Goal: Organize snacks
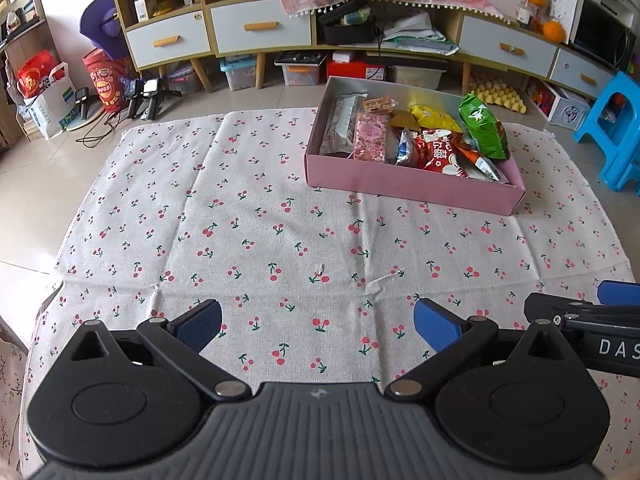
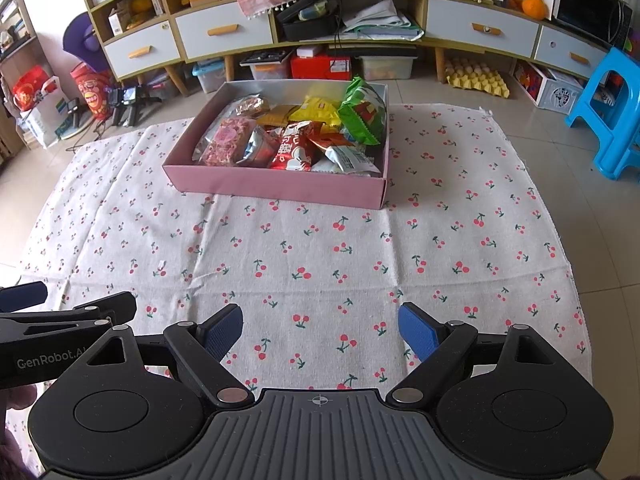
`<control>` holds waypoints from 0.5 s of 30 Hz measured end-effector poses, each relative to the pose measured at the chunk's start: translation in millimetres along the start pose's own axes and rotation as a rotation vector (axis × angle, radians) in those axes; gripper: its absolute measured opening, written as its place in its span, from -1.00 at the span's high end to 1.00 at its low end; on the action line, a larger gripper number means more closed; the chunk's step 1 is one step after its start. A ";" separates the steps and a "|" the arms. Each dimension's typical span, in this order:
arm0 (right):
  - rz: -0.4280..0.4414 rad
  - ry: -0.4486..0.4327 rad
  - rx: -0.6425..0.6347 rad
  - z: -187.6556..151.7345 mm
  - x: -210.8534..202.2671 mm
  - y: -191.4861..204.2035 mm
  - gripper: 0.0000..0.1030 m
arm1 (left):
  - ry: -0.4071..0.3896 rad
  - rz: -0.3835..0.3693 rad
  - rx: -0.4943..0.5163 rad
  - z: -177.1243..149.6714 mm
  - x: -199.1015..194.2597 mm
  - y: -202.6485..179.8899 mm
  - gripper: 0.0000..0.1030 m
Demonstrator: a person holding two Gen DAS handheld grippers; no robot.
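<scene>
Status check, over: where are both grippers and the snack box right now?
Left gripper open, empty, low over the cherry cloth. Right gripper open, empty, alongside. Snacks piled in pink box ahead. Nothing in the way.

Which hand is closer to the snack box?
Probably the right. The right gripper looks almost straight at the pink box, while the box sits off to the right of the left gripper. Both are open and empty.

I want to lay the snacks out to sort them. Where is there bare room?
The cherry cloth is bare between the pink box and both grippers, and to the box's left and right. The box itself is crowded with snack packets.
</scene>
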State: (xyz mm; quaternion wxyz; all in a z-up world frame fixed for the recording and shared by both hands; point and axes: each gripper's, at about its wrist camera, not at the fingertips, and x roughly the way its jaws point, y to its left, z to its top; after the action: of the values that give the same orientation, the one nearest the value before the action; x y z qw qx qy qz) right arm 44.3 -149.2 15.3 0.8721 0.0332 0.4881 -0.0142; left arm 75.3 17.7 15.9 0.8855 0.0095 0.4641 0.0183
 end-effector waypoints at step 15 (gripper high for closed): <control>-0.002 0.002 -0.001 -0.2 0.0 0.1 -0.69 | 0.000 0.013 0.001 0.3 -0.3 2.0 -0.99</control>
State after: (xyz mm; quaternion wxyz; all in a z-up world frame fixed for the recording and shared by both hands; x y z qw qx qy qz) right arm 44.2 -149.0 15.2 0.8717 0.0321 0.4888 -0.0148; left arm 75.3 19.7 16.4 0.8853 0.0127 0.4642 0.0238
